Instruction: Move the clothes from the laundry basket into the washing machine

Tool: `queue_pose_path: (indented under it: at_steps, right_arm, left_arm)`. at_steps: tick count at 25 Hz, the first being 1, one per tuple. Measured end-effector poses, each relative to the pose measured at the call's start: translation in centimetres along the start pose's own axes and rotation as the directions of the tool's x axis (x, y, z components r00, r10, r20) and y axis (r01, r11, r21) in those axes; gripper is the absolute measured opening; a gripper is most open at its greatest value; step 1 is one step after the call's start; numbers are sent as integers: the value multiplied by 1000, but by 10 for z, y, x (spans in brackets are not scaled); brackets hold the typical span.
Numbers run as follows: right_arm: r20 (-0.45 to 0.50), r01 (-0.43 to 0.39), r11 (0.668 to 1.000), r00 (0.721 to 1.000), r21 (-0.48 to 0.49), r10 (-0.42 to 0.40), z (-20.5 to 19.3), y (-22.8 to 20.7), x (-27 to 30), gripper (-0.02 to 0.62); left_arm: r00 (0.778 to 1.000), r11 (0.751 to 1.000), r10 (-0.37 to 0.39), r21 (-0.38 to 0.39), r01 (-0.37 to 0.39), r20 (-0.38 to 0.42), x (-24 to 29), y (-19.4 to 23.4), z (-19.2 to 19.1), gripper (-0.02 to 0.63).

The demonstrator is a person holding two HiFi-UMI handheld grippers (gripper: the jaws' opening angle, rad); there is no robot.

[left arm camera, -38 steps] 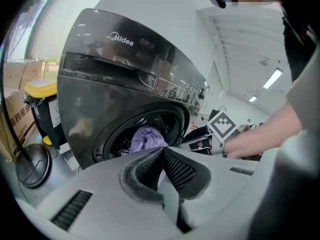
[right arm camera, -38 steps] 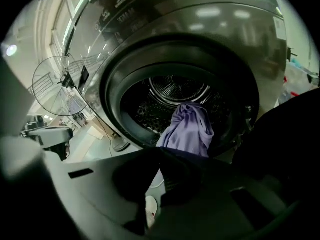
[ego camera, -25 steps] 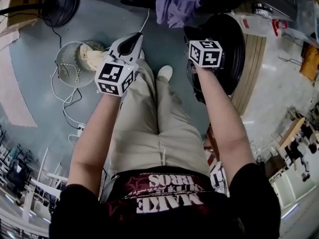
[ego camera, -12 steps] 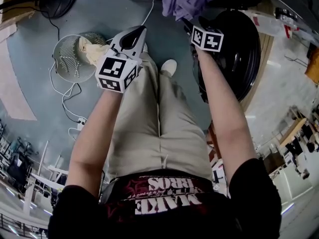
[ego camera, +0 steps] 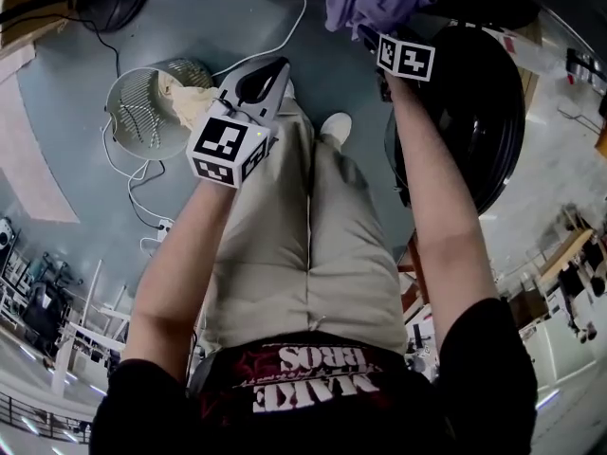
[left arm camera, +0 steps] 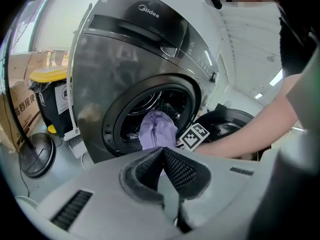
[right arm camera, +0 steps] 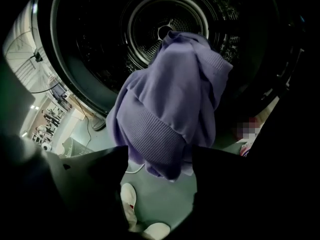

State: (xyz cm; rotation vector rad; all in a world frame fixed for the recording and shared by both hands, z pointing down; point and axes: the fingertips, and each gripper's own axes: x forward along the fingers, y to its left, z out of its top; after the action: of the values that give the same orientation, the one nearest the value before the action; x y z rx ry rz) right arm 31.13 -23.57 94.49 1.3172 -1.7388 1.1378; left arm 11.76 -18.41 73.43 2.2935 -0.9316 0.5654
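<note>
One purple rib-knit sweater (right arm camera: 170, 109) hangs at the lip of the washing machine (left arm camera: 125, 54) door opening, cuffed hem outward. My right gripper (right arm camera: 159, 159) sits just below that opening. Its jaws have just been spreading, and the hem is loose between them, pads off it. My left gripper (left arm camera: 162, 159) faces the opening, jaws pressed together, empty. Well away from the machine, one round slatted laundry basket (ego camera: 133, 126) holds one cream cloth (ego camera: 190, 102).

Two grippers: left gripper (left arm camera: 162, 154), right gripper (right arm camera: 157, 159). One washer (left arm camera: 125, 59), one basket (ego camera: 133, 112), one purple garment (right arm camera: 170, 99), one cream cloth (ego camera: 190, 102) in the basket, upper left.
</note>
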Motion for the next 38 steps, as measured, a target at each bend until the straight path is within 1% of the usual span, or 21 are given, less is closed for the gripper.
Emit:
queue_pose_path:
  at_steps: [3, 4, 5, 6, 8, 11, 13, 15, 17, 19, 22, 23, 24, 26, 27, 29, 31, 35, 37, 38]
  right_arm:
    - [9, 31, 999, 999, 22, -31, 10, -6, 14, 410]
    - [15, 38, 999, 999, 30, -38, 13, -8, 17, 393]
    - [22, 46, 999, 999, 29, -47, 16, -11, 18, 345]
    - [29, 58, 998, 998, 17, -59, 20, -15, 17, 264]
    - [42, 90, 996, 995, -24, -88, 27, -21, 11, 74]
    - [63, 87, 995, 995, -49, -84, 33, -19, -3, 54]
    - [96, 74, 995, 993, -61, -68, 42, -14, -13, 51]
    - [151, 62, 995, 987, -74, -50, 59, -8, -24, 48]
    - [227, 50, 995, 973, -88, -28, 86, 1, -33, 48]
    - [302, 43, 993, 953, -109, -8, 115, 8, -41, 48]
    - [360, 52, 991, 933, -121, -5, 142, 12, -43, 57]
    - [360, 52, 993, 933, -108, -10, 144, 11, -41, 73]
    - [347, 44, 995, 938, -86, -12, 141, 9, -38, 114]
    - [293, 13, 999, 956, -34, -3, 128, 6, -30, 284]
    - [267, 2, 1000, 964, -13, 1, 120, 5, -28, 325]
    - [241, 4, 1000, 970, -2, -3, 108, 4, -32, 344]
    - [237, 14, 1000, 971, -18, -9, 102, 7, -43, 348]
    - [219, 8, 998, 976, -61, 6, 91, 21, -75, 368]
    - [218, 1, 995, 976, -101, 21, 87, 30, -96, 358]
    - [222, -3, 992, 975, -129, 32, 87, 36, -107, 314]
  left_arm:
    - [1000, 1000, -8, -1, 8, -20, -1, 3, -6, 5]
    - [1000, 1000, -11, -2, 11, -26, -2, 3, -8, 5]
    - [999, 1000, -15, -3, 15, -31, -2, 3, -10, 5]
    - [999, 1000, -18, -3, 18, -34, -3, 2, -10, 5]
    - [999, 1000, -23, -3, 22, -37, -3, 3, -10, 5]
    - [999, 1000, -27, -9, 27, -35, -4, 2, -8, 5]
    - [999, 999, -33, -15, 33, -31, -3, -1, -4, 5]
    - [999, 999, -41, -18, 41, -26, -1, -4, 1, 5]
    - [999, 999, -49, -16, 49, -23, 2, -5, 5, 5]
    - [998, 998, -56, -13, 56, -23, 3, -5, 8, 5]
    - [998, 998, -55, -14, 55, -30, 1, -2, 7, 5]
    - [998, 998, -54, -16, 53, -33, 0, 0, 6, 5]
    - [998, 998, -53, -19, 52, -37, -1, 1, 5, 5]
    - [998, 998, -53, -24, 52, -43, -4, 2, 2, 5]
    - [998, 998, -54, -24, 53, -46, -5, 1, 2, 5]
    - [997, 998, -56, -18, 55, -46, -7, 0, 3, 5]
    - [998, 998, -58, -10, 58, -39, -9, -3, 7, 5]
    - [998, 998, -61, 6, 61, -16, -18, -17, 21, 5]
    - [998, 998, -62, 15, 62, 4, -24, -26, 34, 5]
    - [998, 998, -62, 19, 62, 15, -27, -30, 41, 5]
